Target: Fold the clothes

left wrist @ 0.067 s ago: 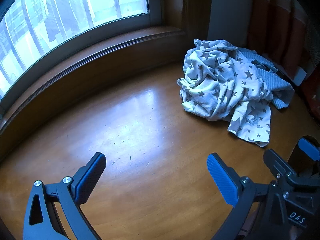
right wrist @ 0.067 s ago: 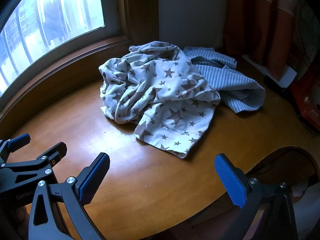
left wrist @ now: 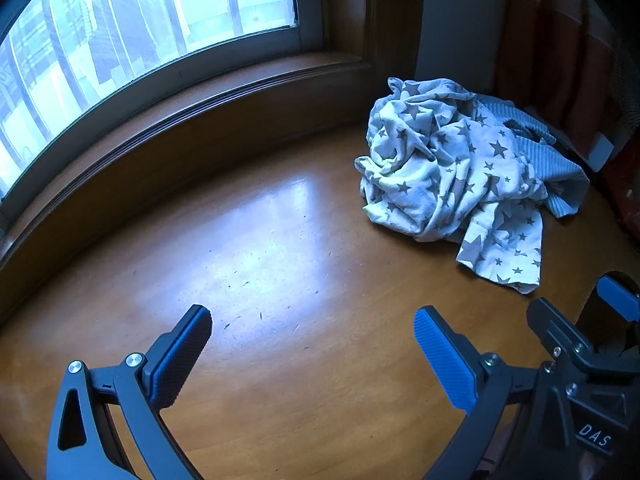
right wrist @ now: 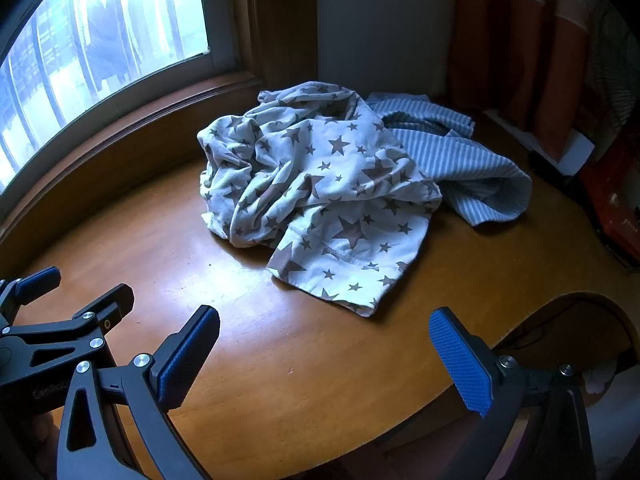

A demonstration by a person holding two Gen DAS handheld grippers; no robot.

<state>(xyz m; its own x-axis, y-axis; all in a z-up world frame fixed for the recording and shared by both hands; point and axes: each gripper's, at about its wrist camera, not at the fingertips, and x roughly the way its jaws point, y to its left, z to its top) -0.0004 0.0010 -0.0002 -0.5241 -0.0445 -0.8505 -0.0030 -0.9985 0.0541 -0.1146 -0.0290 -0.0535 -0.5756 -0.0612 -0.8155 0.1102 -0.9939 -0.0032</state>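
A crumpled white garment with grey stars (left wrist: pixel 452 176) (right wrist: pixel 316 188) lies in a heap on the wooden table (left wrist: pixel 256 264) (right wrist: pixel 312 364), partly over a blue-and-white striped garment (left wrist: pixel 560 168) (right wrist: pixel 464 160) behind it. My left gripper (left wrist: pixel 312 328) hangs open over bare wood, well short and left of the heap. My right gripper (right wrist: pixel 324 328) is open too, just in front of the starred garment's near hem, touching nothing. The right gripper (left wrist: pixel 576 324) shows at the left wrist view's right edge, and the left gripper (right wrist: pixel 76 292) at the right wrist view's left edge.
A window with a wooden sill (left wrist: pixel 208 100) (right wrist: pixel 132 120) runs along the table's far side. Orange curtains (right wrist: pixel 532 40), a white box (right wrist: pixel 576 152) and a red object (right wrist: pixel 616 200) sit at the far right. The table's near edge has a curved cut-out (right wrist: pixel 560 320).
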